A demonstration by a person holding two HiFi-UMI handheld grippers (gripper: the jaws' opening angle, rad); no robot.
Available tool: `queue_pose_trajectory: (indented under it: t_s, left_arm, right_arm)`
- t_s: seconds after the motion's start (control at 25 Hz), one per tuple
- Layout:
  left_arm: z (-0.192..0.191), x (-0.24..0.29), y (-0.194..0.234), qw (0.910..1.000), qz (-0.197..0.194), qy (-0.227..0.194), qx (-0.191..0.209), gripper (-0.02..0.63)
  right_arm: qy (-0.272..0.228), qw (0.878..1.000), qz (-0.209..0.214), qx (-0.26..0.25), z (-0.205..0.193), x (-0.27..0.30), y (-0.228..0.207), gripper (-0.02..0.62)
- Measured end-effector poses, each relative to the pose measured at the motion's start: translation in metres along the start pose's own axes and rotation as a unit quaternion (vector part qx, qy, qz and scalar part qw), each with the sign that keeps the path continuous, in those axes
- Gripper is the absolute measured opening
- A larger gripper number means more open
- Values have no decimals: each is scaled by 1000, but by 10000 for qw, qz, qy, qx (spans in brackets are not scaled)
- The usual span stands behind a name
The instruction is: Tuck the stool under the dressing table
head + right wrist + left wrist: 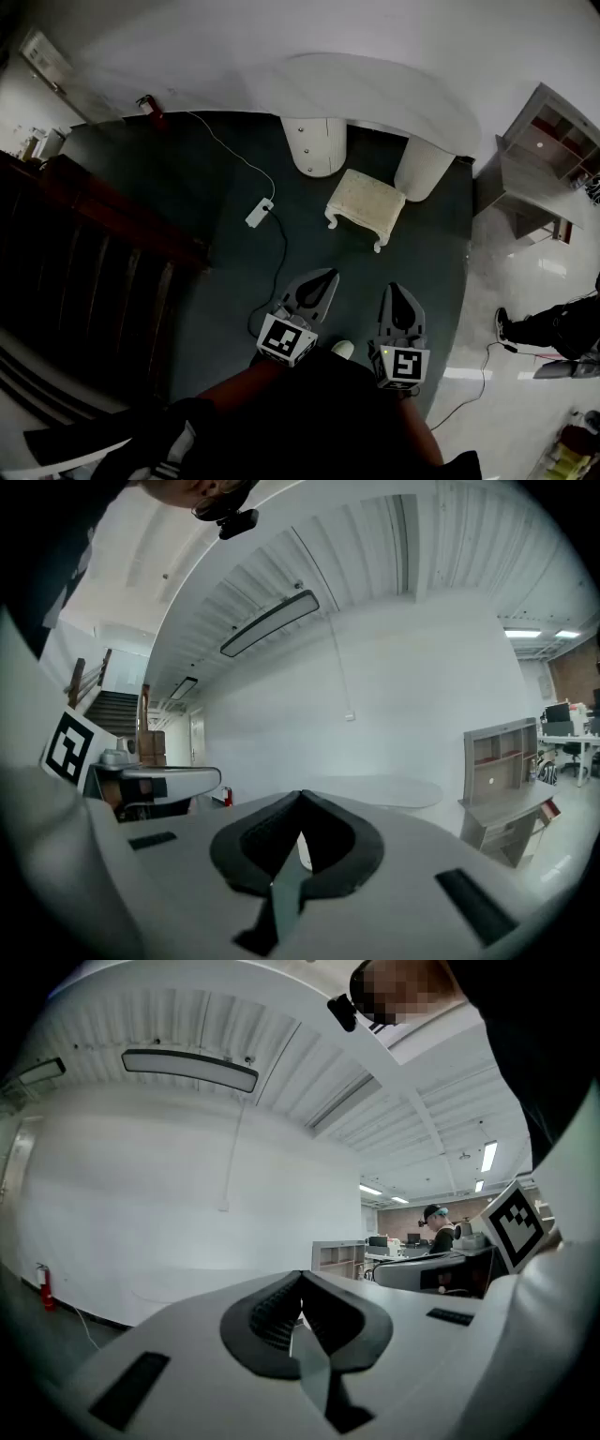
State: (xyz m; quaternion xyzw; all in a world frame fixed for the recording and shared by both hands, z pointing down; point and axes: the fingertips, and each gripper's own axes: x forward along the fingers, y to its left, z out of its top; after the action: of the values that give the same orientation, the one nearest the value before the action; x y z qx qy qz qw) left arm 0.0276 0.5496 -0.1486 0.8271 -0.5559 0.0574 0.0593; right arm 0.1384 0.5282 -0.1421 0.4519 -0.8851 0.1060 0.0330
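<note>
Stool [366, 200] w/ rear legs hidden by seat

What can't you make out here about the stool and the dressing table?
- Stool legs: head view, the far ones are hidden under its seat.
- Space under the dressing table: head view, covered by its top.
- Power strip sockets: head view, too small.
- Person at right: head view, cut off by the edge.
</note>
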Motion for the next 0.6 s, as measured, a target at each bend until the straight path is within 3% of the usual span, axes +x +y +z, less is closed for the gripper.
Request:
queue_pose_trajectory:
  t_s: [0.12,0.28,0.6]
  left_arm:
    - [-2,8,-5,10000,-14,-81,51,15]
    - [-15,14,-3,10000,73,33,-26,15]
    - [-36,54,31,9995,-155,247,-127,15]
  right_arm:
    - [-80,10000,4,-54,-5,0,-15,35]
    - [-301,9986,-92,433,-12,-5,-40,37]
    - [-106,9988,-386,273,-21,30,-82,38]
